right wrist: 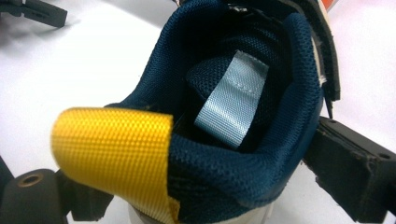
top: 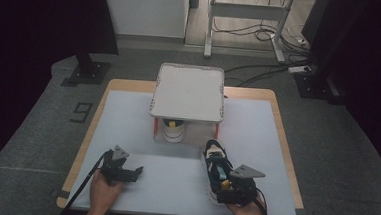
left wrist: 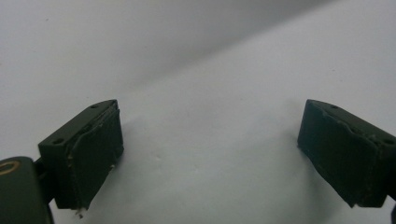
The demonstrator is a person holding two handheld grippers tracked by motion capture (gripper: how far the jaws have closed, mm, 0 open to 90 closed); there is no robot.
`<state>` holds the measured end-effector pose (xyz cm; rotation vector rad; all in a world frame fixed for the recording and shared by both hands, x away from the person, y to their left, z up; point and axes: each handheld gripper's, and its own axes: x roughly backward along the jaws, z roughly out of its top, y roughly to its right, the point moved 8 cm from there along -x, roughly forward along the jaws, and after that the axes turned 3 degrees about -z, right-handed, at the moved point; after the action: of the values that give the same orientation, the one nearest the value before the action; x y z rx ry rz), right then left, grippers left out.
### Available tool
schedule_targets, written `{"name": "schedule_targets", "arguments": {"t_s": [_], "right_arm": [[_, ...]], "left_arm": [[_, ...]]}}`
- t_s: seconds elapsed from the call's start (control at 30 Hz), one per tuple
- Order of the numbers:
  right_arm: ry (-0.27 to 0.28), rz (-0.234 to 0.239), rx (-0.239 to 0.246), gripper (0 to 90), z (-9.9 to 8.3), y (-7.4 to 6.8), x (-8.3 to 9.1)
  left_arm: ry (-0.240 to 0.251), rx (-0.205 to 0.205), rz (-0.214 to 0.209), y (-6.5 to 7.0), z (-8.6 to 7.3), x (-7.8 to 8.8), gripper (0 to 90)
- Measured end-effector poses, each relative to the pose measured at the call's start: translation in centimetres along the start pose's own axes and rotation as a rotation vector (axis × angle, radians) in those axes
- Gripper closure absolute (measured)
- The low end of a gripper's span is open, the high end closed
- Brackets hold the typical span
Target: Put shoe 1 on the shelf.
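Observation:
A shoe (top: 214, 155) with a dark blue mesh lining (right wrist: 280, 93), a yellow heel loop (right wrist: 112, 149) and a pale blue tongue tab (right wrist: 232, 105) lies on the white mat, toe pointing away from me. My right gripper (top: 220, 179) sits at its heel. In the right gripper view the heel collar fills the gap of that gripper (right wrist: 215, 182), and the right pad (right wrist: 345, 163) rests against the collar's side. The left gripper (top: 135, 173) lies low on the mat at the front left. Its jaws (left wrist: 210, 154) stand wide apart with bare mat between them.
A white raised shelf (top: 188, 92) on orange posts stands at the back middle of the mat (top: 127, 128). A white cup (top: 172, 129) with a yellow inside sits under it. The wooden table edge (top: 286, 143) runs close along the mat's right side.

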<state>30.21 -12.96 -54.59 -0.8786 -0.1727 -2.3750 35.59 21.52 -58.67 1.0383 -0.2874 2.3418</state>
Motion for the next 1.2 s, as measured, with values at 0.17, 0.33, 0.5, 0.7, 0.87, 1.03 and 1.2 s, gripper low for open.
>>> {"name": "schedule_targets", "arguments": {"t_s": [0.17,0.33,0.5,0.7,0.87,1.03,1.2], "right_arm": [[-0.009,0.006,0.006,20.3,0.1,-0.1,0.4],[0.016,0.01,0.005,22.9,0.5,-0.5,1.2],[0.039,0.023,0.029,24.1,1.5,-0.9,2.6],[0.008,0.024,0.038,23.3,0.8,-0.9,2.0],[-0.014,0.025,0.01,17.0,-0.4,-0.3,1.1],[-0.007,0.001,0.008,10.4,0.2,-0.4,0.2],[-0.033,-0.017,0.017,15.6,0.6,-0.4,-0.4]], "left_arm": [[0.0,0.0,0.0,0.0,0.0,0.0,6.6],[0.0,0.0,0.0,0.0,0.0,0.0,6.6],[0.001,0.001,0.0,0.0,0.0,0.0,6.6],[0.001,0.0,0.0,0.0,0.0,0.0,6.6],[0.0,0.001,0.0,0.0,0.0,0.0,6.6],[0.001,0.001,0.0,0.0,0.0,0.0,6.6],[0.0,0.0,0.001,0.0,0.0,0.0,6.6]]}}
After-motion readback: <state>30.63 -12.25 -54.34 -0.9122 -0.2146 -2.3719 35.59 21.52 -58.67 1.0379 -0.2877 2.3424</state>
